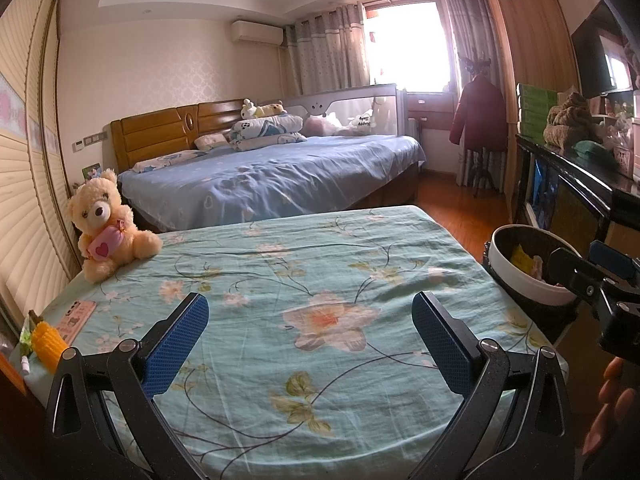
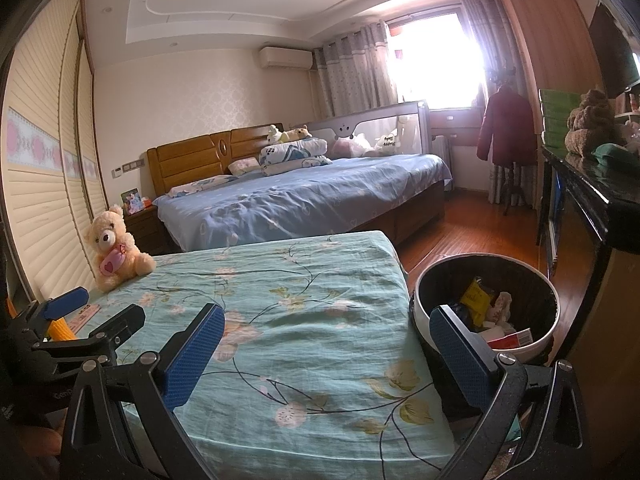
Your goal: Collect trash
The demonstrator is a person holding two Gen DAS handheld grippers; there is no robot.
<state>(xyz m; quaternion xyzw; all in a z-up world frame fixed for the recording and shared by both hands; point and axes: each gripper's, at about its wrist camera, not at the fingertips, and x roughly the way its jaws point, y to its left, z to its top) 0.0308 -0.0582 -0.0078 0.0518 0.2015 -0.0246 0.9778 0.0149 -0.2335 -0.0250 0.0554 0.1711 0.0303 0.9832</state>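
A round white trash bin (image 2: 541, 343) with a black liner stands on the floor right of the floral bed (image 2: 304, 304); it also shows in the left wrist view (image 1: 532, 286). It holds several wrappers, among them a yellow packet (image 2: 474, 294). My left gripper (image 1: 310, 342) is open and empty over the near end of the bed (image 1: 320, 280); it also shows in the right wrist view (image 2: 96, 312). My right gripper (image 2: 326, 354) is open and empty, its right finger in front of the bin; it also shows in the left wrist view (image 1: 592, 270). A toy corn cob (image 1: 47, 342) in a green wrapper lies at the bed's near left corner.
A teddy bear (image 1: 106, 226) sits at the bed's left edge, with a pink phone (image 1: 76, 320) in front of it. A larger blue bed (image 1: 272, 176) lies beyond. A dark cabinet (image 1: 576, 196) with clutter stands at right, wooden floor (image 2: 472, 240) between.
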